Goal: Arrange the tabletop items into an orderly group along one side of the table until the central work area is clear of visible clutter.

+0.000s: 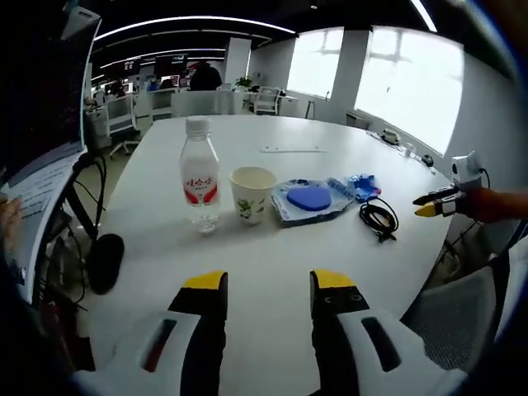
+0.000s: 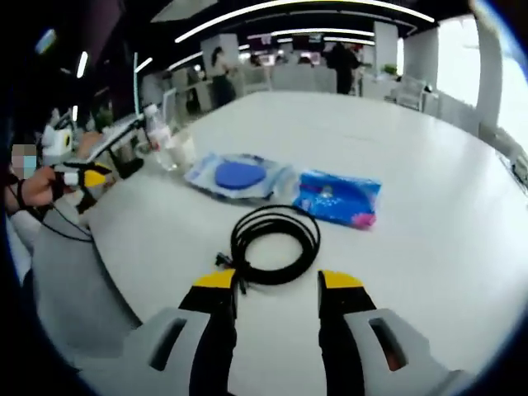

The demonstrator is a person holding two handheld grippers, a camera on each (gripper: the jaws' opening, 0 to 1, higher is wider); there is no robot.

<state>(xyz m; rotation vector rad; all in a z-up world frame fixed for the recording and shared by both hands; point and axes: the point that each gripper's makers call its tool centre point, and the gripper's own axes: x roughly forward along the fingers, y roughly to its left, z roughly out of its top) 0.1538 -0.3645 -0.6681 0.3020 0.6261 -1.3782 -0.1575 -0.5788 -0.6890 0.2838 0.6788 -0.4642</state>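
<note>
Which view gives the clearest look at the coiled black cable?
The right gripper view: the black cable lies coiled on the white table just ahead of the right gripper, its loops plain. In the left gripper view the cable is small, far right, beside the blue packets, loops hard to separate.

**An open-plan office**

A large white round-edged table [image 1: 280,239] stands in a wide room with long ceiling light strips [image 1: 190,21], big bright windows [image 1: 408,87], rows of desks with office chairs [image 1: 124,124] behind, and people [image 2: 340,59] standing among them.
</note>
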